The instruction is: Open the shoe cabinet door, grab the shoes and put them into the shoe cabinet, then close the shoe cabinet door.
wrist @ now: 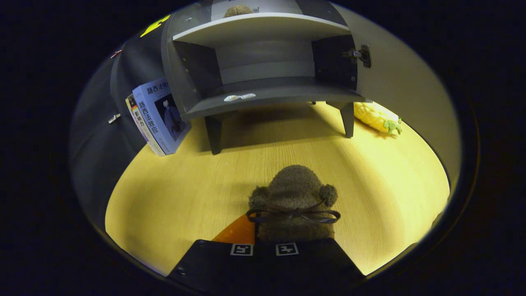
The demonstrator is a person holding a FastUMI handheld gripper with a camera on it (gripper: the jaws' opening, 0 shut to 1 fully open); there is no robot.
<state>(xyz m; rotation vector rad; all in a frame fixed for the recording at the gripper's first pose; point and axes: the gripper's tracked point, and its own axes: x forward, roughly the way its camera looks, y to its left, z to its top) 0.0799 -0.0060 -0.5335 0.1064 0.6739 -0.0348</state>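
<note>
My tool clamped on a fuzzy brown shoe above the worktop, open shoe cabinet beyond, second shoe on its upper shelf, books ahead-left.

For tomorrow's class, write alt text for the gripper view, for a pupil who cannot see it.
The gripper holds a fuzzy brown shoe between its fingers above a wooden floor. Beyond stands the open grey shoe cabinet, books beside it.

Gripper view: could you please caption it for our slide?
Claw carries a fuzzy brown shoe toward the open grey shoe cabinet.
</note>
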